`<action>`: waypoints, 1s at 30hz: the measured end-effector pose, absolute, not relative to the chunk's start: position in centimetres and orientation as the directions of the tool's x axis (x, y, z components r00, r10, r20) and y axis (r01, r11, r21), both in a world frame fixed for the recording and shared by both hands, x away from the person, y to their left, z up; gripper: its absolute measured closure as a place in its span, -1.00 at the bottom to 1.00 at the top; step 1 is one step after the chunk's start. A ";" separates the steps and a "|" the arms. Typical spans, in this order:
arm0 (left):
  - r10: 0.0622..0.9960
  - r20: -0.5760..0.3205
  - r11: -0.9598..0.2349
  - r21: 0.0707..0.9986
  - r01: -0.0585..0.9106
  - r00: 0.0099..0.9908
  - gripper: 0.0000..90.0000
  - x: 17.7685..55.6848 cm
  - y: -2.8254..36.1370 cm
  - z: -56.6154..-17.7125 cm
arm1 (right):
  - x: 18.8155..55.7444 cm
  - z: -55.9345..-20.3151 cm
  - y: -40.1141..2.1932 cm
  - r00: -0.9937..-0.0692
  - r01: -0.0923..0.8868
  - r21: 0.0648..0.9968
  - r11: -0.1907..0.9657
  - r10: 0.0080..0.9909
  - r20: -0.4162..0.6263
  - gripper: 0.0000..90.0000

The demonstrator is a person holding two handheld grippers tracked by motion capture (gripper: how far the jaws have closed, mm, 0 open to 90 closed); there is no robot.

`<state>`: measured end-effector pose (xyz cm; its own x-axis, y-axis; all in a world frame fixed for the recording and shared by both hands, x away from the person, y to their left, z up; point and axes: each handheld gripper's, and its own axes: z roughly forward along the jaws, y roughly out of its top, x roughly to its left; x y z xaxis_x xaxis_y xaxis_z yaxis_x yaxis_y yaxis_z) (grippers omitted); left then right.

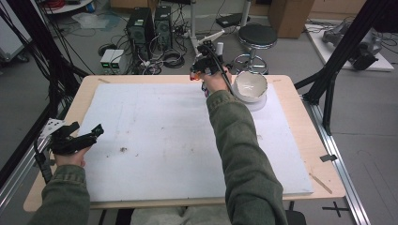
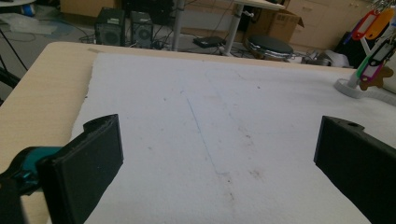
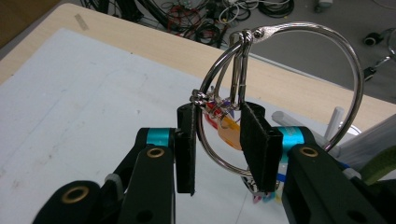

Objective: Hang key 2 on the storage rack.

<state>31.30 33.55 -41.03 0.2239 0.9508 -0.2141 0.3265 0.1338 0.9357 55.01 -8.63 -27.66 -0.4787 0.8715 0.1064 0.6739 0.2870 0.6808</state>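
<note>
Left gripper [image 1: 87, 136]: sitting low at the near left edge of the table, held in the person's left hand [image 1: 70, 157]; its jaws are standing wide apart with nothing between them, and the left gripper view is looking across bare sheet between the two black pads.
White sheet [image 1: 155, 140]: lying flat over most of the wooden table [image 1: 300, 140], showing faint marks and a thin drawn line.
Right arm: the green sleeve [image 1: 234, 140] is stretching from the near edge out to the far side of the sheet.
Right gripper [image 3: 219, 144]: being held at the far edge of the table, just left of the bowl; its jaws are clamping on the key ring, one pad on each side of the wire loop.
Key ring [image 3: 280, 88]: a large metal ring, standing upright between the right gripper's pads and rising above them; smaller metal loops are hanging at its top, and coloured plastic tags [image 3: 229, 133] are dangling behind the pads.
Coloured tags in the left gripper view [image 2: 373, 51]: hanging at the far right, above the sheet.
White bowl [image 1: 250, 86]: resting on the far right part of the sheet, just beside the right hand.
Beyond the table: a round stool [image 1: 257, 36] and computer towers [image 1: 150, 28] are standing on the floor among cables.
</note>
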 end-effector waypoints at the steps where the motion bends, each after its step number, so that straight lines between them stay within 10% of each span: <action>1: 0.950 -0.214 0.133 0.935 0.327 0.225 -0.96 31.3 33.6 -41.0 | 55.1 -27.7 -8.6 -0.473 0.679 0.674 0.289 0.875 0.101 0.50; 18: 0.951 -0.209 0.127 0.935 0.330 0.227 -0.96 31.2 33.7 -41.0 | 55.4 -26.8 -8.6 -0.477 0.712 0.643 0.282 0.867 0.147 0.32; 30: 0.954 -0.206 0.128 0.937 0.325 0.218 -0.96 31.1 33.7 -41.0 | 54.0 -25.8 -8.9 -0.505 0.722 0.619 0.308 0.847 0.167 -0.78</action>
